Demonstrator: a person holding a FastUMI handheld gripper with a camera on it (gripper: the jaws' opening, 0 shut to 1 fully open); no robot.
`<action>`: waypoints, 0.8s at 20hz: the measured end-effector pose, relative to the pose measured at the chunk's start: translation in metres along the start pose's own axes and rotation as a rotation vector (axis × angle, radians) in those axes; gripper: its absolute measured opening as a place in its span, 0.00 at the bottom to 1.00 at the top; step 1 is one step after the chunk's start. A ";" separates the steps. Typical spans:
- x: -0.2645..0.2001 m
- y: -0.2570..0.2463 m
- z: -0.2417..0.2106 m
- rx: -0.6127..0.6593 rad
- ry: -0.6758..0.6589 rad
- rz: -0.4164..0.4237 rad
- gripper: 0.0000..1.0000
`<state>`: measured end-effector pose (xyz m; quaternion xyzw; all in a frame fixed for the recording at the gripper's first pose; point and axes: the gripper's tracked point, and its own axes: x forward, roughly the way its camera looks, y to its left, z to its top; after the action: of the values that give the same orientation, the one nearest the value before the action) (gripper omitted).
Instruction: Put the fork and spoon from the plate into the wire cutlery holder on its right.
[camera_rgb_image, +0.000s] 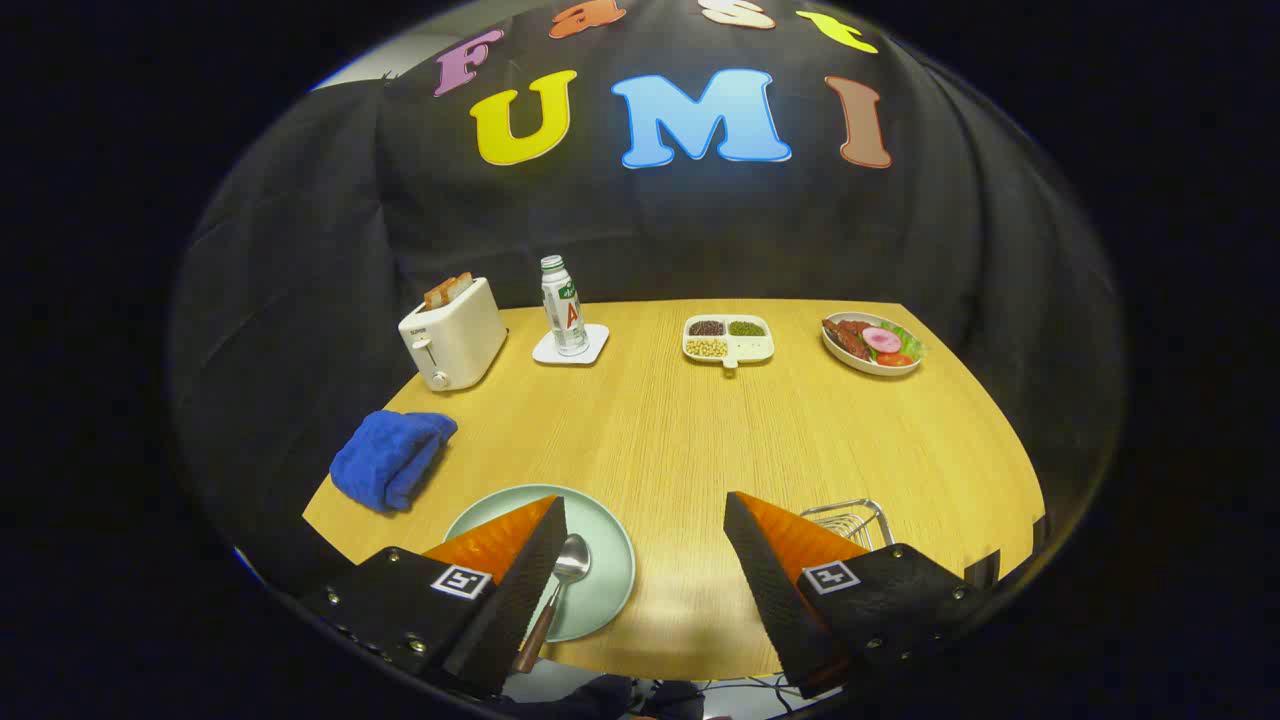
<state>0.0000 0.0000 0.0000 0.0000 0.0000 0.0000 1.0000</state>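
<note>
The tongs stood wide and empty above the bench, the spoon on the plate at their nine o'clock, risking skidding away from the holder at three o'clock.

The tabletop was pale wood with fine grain, matt. The spoon had a shiny metal bowl and brown handle. The cutlery holder was thin bright wire. The blue towel looked soft, fuzzy cloth.
</note>
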 end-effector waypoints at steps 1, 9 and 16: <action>0.001 0.002 -0.002 0.002 0.011 0.002 0.98; 0.005 0.014 -0.010 -0.019 0.038 0.016 0.98; 0.011 0.018 -0.035 -0.002 0.127 0.030 0.98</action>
<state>0.0112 0.0184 -0.0350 -0.0010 0.0634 0.0150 0.9979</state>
